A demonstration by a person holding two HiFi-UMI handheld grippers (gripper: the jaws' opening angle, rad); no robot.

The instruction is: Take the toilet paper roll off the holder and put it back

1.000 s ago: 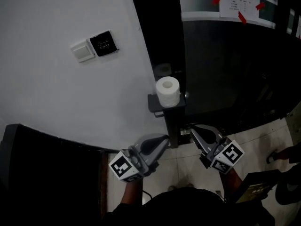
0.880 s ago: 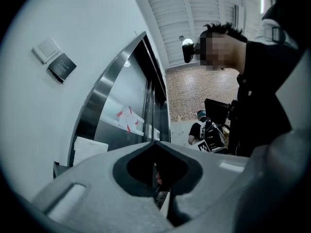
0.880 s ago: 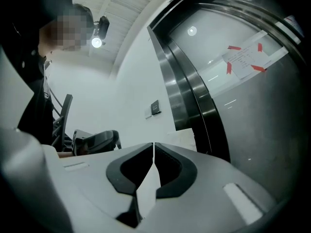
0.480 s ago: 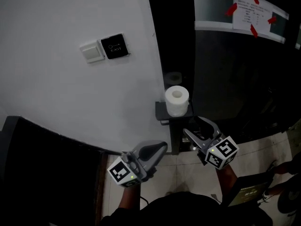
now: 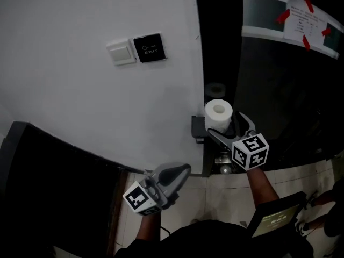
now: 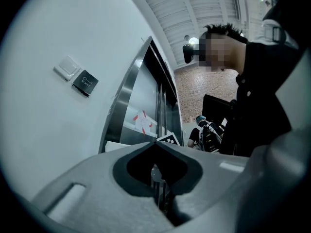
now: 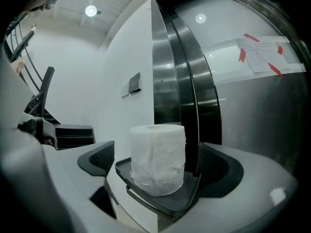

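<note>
The toilet paper roll (image 7: 158, 159) stands upright on the holder (image 7: 167, 205), between the opening jaws of your right hand-held gripper (image 5: 230, 128), pads not touching it. Centre them at mid-height, squeeze gently, and lift straight up. Your left hand-held gripper (image 5: 180, 172), at 7 o'clock from the roll, is pressed together and empty.

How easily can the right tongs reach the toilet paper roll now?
Probably yes: the right tongs are opening, the toilet paper roll stands between them on its holder, with nothing blocking.
</note>
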